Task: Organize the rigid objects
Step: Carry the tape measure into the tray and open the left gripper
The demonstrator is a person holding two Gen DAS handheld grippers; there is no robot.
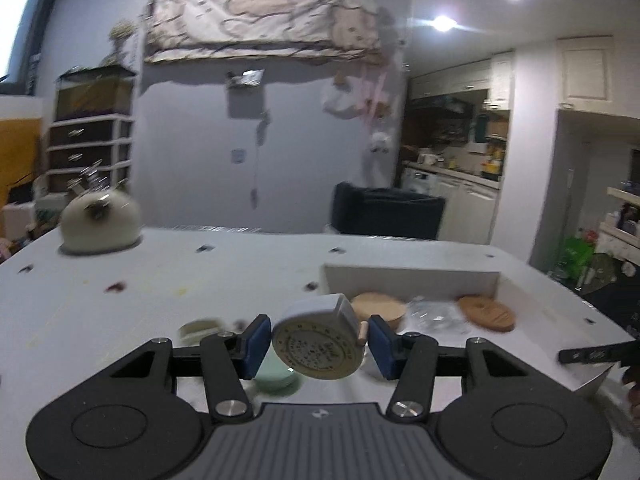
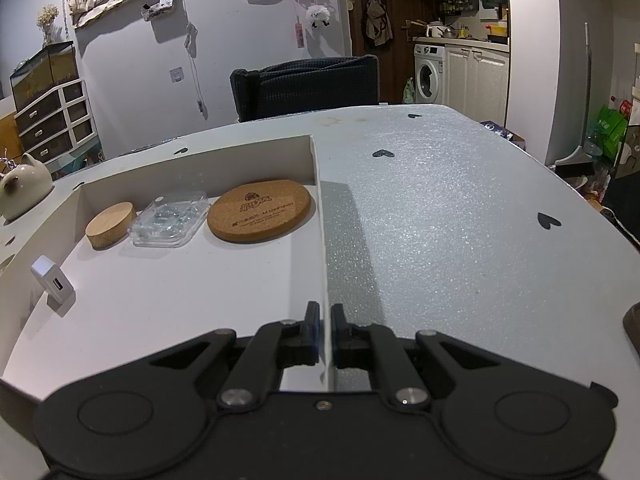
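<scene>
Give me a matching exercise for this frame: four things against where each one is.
Things:
1. round tin
2. cork coaster
3. white box wall
4. silver adapter

Places:
A. clamped between the right gripper's fingers
B. inside the box, near its left wall
C. held between the left gripper's fingers
D. flat in the box's far right corner

Pairs: 1-C, 2-D, 3-A, 4-B

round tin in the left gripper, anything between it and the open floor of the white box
Nothing visible blocks it. The round tin is held above the table, and the white box has bare floor in front of the cork coaster, clear case and wooden disc.
</scene>
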